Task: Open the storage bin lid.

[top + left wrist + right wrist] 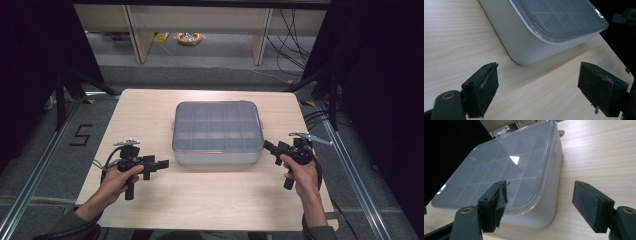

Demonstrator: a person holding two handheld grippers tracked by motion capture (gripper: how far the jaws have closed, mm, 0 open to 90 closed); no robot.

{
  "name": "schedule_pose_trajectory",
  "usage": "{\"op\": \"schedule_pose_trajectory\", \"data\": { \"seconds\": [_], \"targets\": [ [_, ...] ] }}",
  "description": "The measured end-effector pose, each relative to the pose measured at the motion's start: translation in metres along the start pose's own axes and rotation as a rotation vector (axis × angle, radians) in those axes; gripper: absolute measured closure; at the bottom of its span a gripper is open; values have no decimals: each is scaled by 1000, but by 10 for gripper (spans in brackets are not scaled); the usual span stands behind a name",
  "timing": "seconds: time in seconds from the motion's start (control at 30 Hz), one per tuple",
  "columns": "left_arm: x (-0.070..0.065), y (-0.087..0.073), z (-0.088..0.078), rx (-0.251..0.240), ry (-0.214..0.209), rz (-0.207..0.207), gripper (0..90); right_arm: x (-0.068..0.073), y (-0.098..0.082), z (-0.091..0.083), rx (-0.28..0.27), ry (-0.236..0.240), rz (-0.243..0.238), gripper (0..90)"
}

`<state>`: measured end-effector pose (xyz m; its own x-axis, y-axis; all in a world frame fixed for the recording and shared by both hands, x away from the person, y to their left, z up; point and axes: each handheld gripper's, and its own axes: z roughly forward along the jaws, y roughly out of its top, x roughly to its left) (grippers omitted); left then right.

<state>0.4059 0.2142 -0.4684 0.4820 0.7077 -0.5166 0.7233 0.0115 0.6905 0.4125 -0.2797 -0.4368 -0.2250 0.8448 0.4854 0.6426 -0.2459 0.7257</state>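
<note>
While high view takes in whole scene, centre of frame holds a compartment box (218, 132): white tub w/ clear lid, rounded corners, lying flat on a light wood table (150, 107). Grid of dividers visible thru lid; compartments look empty as far as lid glare allows.

Left gripper (164, 163): lower left of frame, held in left hand (120, 177), jaws pointing toward box's near-left corner, just short of it, not touching. Left gripper view: jaws parted wide, nothing between pads; box corner sits upper centre of frame, white wall curving, lid rim overhanging. Other gripper's black part shows at upper right edge.

Right gripper (266, 146): lower right of frame, in right hand (300, 172), jaws near box's near-right corner. Right gripper view: jaws spread, nothing gripped; left pad (500, 203) frayed, lying in front of lid; right pad over bare table. Contact w/ box: can't tell. Light reflection on lid, small blue mark below it.

High view, top: floor, shelving legs, cables, orange-yellow round item (189, 38). Floor at left marked "5" (80, 135).
</note>
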Motion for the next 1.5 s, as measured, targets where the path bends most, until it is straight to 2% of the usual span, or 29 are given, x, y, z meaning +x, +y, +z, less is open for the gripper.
{"op": "schedule_pose_trajectory", "data": {
  "seconds": [0.03,0.07,0.1,0.13,0.17,0.2,0.23,0.3,0.33,0.37,0.4,0.43,0.47,0.67,0.73,0.83,0.87,0.9,0.93,0.97,1.03,1.07,1.1,1.2,1.23,1.27,1.37,1.43,1.5],
  "targets": [
    [2,4,0,3,-5,1,168,-2,3,4,-3,-13,-13,299],
    [2,4,0,3,-5,1,176,-5,5,7,-6,0,-30,305],
    [4,11,1,-9,9,1,186,-5,7,10,-2,-13,-22,309],
    [5,15,2,-20,10,-12,202,-6,10,13,-5,-9,-19,312],
    [7,19,2,-12,7,-2,215,-6,11,15,-2,7,-6,316],
    [7,22,3,-36,16,-13,221,-11,14,19,-9,-3,-51,318],
    [8,27,4,-39,16,-19,227,-7,15,21,2,1,7,321],
    [12,34,5,-33,23,-16,237,-9,20,26,5,0,8,326],
    [13,38,8,-48,28,-37,239,-8,21,29,8,1,25,327],
    [13,38,8,-48,28,-37,243,-8,21,29,8,1,25,327],
    [15,41,11,-48,33,-48,243,-14,24,32,-9,0,-32,333],
    [20,48,15,-33,41,-50,252,-10,26,36,9,13,34,340],
    [23,51,18,-25,43,-52,258,-10,28,39,10,8,46,344],
    [31,70,36,-16,51,-82,315,-14,37,53,13,3,49,382],
    [32,75,41,-21,52,-87,344,-13,40,58,24,1,82,397],
    [33,83,47,-23,52,-91,372,-14,44,67,20,3,67,415],
    [33,85,49,-21,54,-91,376,-17,46,70,15,-7,30,419],
    [34,86,51,-18,53,-88,383,-13,47,71,29,-4,74,427],
    [34,87,53,-18,55,-91,387,-13,47,73,31,0,67,430],
    [35,89,55,-18,55,-93,393,-11,48,74,41,-6,91,432],
    [36,91,58,-14,52,-92,406,-11,50,78,47,-6,101,444],
    [36,91,58,-14,52,-92,420,-12,50,80,41,5,84,450],
    [36,93,61,-15,57,-92,430,-13,50,82,37,-10,68,452],
    [38,95,66,-4,52,-96,445,-18,51,87,34,-14,64,456],
    [38,96,68,1,55,-96,445,-18,51,89,35,-18,70,459],
    [38,97,70,-6,61,-106,445,-13,51,88,57,-13,162,461],
    [39,98,75,5,55,-105,459,-17,49,91,60,-7,164,482],
    [39,99,78,14,45,-101,486,-16,48,92,71,7,202,511],
    [36,98,81,19,47,-102,505,-17,47,93,58,24,191,544]
  ]
}}
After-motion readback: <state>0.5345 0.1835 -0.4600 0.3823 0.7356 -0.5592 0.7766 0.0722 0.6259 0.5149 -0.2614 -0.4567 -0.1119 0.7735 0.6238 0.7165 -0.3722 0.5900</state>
